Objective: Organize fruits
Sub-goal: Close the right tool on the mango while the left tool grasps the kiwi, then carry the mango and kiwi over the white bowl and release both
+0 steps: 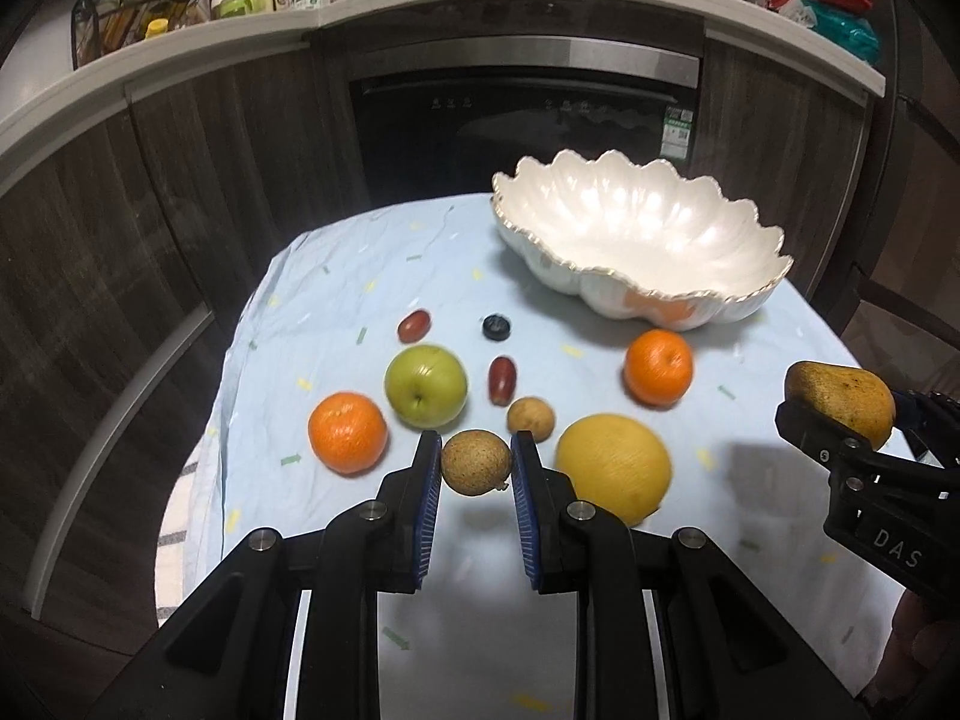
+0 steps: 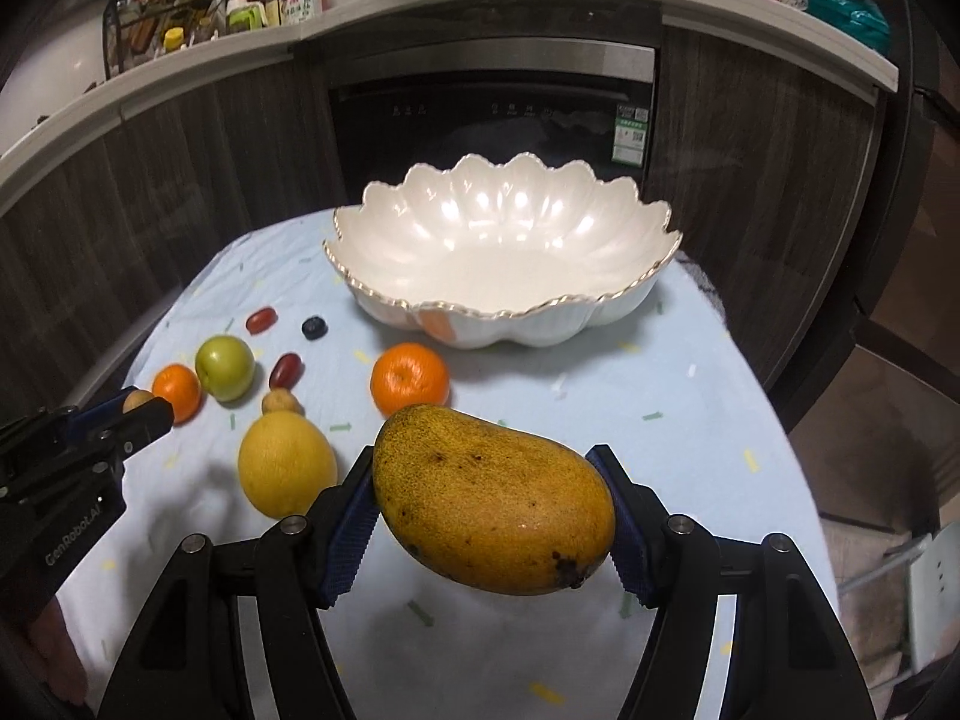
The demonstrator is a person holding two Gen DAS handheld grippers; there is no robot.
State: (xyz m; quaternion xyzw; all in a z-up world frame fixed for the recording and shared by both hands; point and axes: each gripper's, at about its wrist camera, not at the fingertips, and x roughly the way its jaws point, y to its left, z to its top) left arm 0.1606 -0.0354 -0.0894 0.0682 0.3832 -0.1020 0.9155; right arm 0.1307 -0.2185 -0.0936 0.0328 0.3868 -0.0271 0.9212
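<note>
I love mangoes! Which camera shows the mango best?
The right wrist view. There the mango fills the middle, whole and close, held off the cloth by the right hand-held gripper. The left wrist view shows it only small at the right edge, partly hidden by that gripper.

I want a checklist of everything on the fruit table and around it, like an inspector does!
Surface: light blue cloth with small coloured flecks, wrinkled, covering the table.
Job's things: empty white scalloped bowl at the back; on the cloth two oranges, green apple, yellow citrus fruit, small brown fruit, two red grapes, blueberry.
Clutter: nothing seen on the cloth.
Grippers: left gripper shut on a small round brown fruit; right gripper shut on the mango; both held above the cloth.
Cables: nothing seen.
Surroundings: dark oven behind, counter with bottles in a rack, red and green packets.
</note>
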